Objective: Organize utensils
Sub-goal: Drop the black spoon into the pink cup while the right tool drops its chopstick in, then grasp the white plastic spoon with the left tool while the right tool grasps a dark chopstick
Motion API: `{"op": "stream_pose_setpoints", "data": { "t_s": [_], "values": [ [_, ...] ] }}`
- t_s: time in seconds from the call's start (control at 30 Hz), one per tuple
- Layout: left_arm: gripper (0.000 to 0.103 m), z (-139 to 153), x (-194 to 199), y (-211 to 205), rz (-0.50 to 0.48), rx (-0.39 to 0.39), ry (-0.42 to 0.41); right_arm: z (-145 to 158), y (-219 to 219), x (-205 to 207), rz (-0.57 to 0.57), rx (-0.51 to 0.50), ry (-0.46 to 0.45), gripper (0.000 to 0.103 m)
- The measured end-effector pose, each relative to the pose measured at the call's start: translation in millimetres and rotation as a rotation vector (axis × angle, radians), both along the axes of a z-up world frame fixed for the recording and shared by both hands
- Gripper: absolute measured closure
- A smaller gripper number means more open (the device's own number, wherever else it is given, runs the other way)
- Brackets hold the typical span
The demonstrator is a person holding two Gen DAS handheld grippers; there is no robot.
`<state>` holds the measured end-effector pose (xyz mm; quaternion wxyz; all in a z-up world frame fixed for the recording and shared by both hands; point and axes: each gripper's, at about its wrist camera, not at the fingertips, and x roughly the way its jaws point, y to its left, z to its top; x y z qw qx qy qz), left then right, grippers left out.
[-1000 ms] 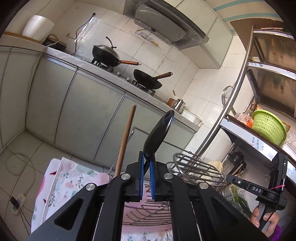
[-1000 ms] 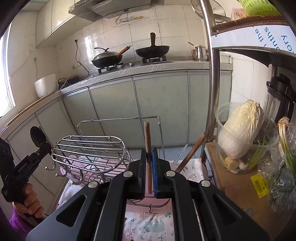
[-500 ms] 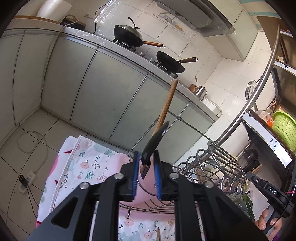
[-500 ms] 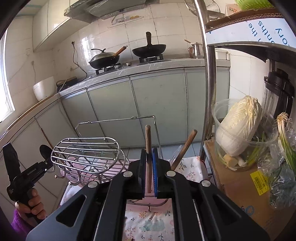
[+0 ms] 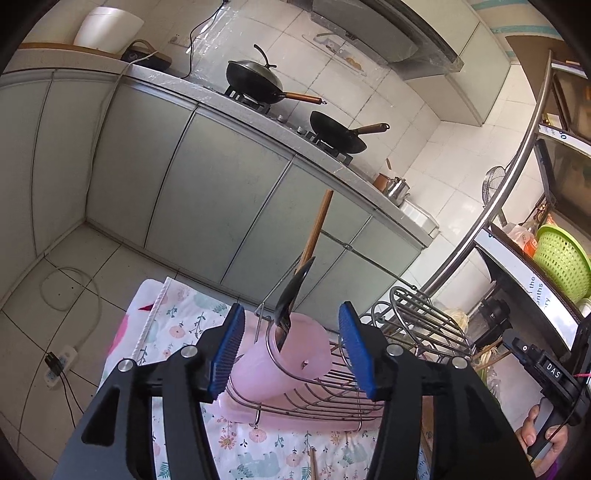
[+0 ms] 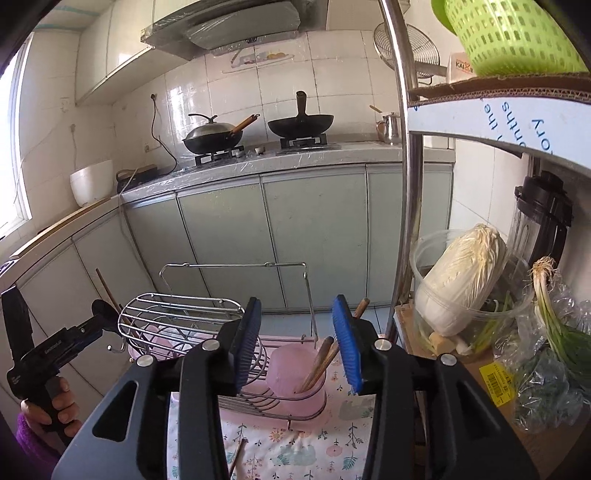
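Both jaws now wide, empty; spoon released, standing in pink cup between them.

Kitchen interior, daylit from a window at the left. Walls: white glazed tile. Floor: pale tile, white power strip with cord lying on it. Grey-green cabinet doors below a grey counter; two black woks on a gas hob. Range hood above. Steel-framed shelf rack at right, holding a green basket.
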<state>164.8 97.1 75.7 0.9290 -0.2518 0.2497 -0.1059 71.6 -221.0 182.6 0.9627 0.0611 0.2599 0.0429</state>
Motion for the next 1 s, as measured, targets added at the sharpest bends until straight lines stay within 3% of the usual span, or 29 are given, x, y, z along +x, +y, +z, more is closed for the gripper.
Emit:
{"op": "stream_pose_setpoints", "data": {
  "t_s": [0.33, 0.53, 0.7, 1.0],
  "values": [
    [0.051, -3, -26, -4, -0.021, 0.047, 0.031, 27, 5, -38, 0.024, -0.032, -0.069, 0.062],
    [0.051, -24, -38, -15, -0.069, 0.076, 0.127, 13, 17, -62, 0.09, 0.011, -0.018, 0.062],
    [0.051, -51, -45, -35, -0.142, 0.134, 0.241, -29, 29, -67, 0.152, 0.048, 0.113, 0.062],
    [0.051, -113, -43, -79, -0.285, 0.174, 0.517, -136, 32, -55, 0.158, 0.168, 0.478, 0.062]
  ]
}}
